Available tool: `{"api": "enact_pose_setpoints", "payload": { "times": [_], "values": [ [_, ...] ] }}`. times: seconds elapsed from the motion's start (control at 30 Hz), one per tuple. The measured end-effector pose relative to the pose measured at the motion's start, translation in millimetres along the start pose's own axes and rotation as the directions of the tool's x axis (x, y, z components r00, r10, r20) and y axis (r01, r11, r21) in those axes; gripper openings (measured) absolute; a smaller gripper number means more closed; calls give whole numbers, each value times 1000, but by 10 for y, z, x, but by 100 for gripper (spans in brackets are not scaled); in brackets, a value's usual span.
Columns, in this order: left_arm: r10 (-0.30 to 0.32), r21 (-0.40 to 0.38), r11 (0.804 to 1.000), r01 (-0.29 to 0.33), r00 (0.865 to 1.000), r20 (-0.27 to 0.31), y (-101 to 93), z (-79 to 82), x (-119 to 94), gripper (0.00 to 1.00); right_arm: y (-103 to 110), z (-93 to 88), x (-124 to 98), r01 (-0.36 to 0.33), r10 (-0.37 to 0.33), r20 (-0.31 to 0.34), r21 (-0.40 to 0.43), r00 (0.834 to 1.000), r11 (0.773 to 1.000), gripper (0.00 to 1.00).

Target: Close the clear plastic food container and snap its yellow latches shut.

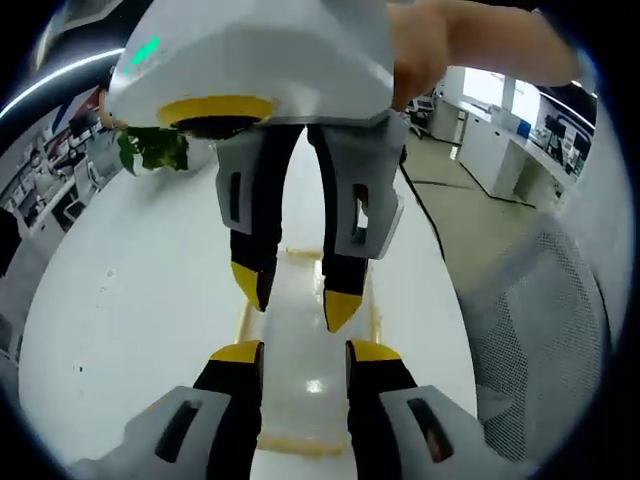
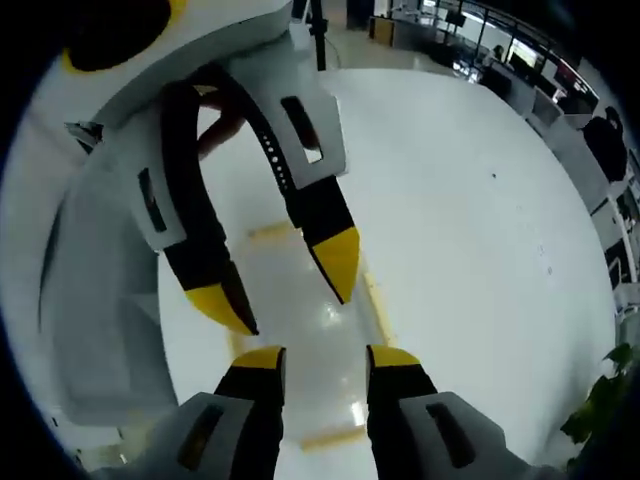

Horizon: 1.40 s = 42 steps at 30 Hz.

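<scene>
Rising from the bottom of the left gripper view, the left gripper (image 1: pixel 305 352) is seen with its yellow-tipped jaws held apart, a clear gap between them, and nothing is gripped. Beneath that gap the clear plastic food container (image 1: pixel 312 345) is laid flat on the white table (image 1: pixel 130 300), its yellow latches (image 1: pixel 243 318) showing along its edges. Opposite, the right gripper (image 1: pixel 300 295) is pointed down toward the container, jaws parted; whether its tips touch the lid cannot be told. A hand (image 1: pixel 440 40) is seen on that gripper's body, and a green plant (image 1: pixel 152 148) is set at the table's far side.

In the right gripper view, the right gripper (image 2: pixel 322 358) is likewise held apart over the container (image 2: pixel 300 300). The left gripper (image 2: pixel 280 285) is angled down from above, jaws spread, its tips near the lid. A yellow latch (image 2: pixel 378 305) is visible beside the container's edge.
</scene>
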<state>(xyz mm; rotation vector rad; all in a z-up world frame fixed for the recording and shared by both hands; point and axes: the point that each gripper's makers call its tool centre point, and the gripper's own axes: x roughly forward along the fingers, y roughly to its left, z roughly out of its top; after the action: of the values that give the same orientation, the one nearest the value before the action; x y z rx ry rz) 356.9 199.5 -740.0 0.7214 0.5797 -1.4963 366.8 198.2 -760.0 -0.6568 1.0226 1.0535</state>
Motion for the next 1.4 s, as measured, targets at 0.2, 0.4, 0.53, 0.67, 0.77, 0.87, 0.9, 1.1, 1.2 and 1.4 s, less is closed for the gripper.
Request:
{"api": "enact_pose_setpoints", "payload": {
  "times": [0.2, 0.4, 0.53, 0.67, 0.77, 0.87, 0.9, 1.1, 1.2, 1.4],
  "values": [
    [-17, 3, 1000, 17, 1000, -5, -52, -9, 26, 32, -31, -12, 1, 3, -3, 7, 2, 1000, 1000, 30],
    [-30, -57, 998, 29, 999, -21, -95, -65, 52, 38, -50, 8, 7, -1, 1, 20, 15, 1000, 1000, 33],
    [-22, -60, 998, 20, 999, -34, -102, -78, 54, 40, -62, 30, 9, -3, 3, 18, 11, 1000, 1000, 35],
    [-18, -87, 996, 16, 1000, -23, -103, -45, 62, 44, -74, 47, 6, -8, 8, 11, -11, 1000, 1000, 36],
    [-22, -111, 994, 21, 1000, -9, -131, -12, 69, 46, -93, 63, 8, -13, 13, 11, -16, 1000, 1000, 38],
    [-22, -105, 994, 20, 1000, -15, -174, -17, 92, 47, -114, 76, 7, -11, 11, 6, -31, 1000, 999, 39],
    [-21, -101, 995, 19, 1000, -16, -188, -19, 99, 47, -114, 84, 8, -14, 14, 5, -36, 1000, 999, 40],
    [-20, -83, 996, 17, 999, -34, -266, -54, 142, 50, -143, 102, 43, -24, 23, -14, -66, 1000, 998, 45],
    [-21, -72, 997, 18, 999, -45, -311, -80, 165, 51, -161, 140, 48, -32, 31, -11, -78, 999, 996, 46],
    [-3, -48, 999, 0, 999, -49, -372, -100, 205, 53, -192, 123, 112, -78, 76, -30, -76, 997, 994, 46]
  ]
}}
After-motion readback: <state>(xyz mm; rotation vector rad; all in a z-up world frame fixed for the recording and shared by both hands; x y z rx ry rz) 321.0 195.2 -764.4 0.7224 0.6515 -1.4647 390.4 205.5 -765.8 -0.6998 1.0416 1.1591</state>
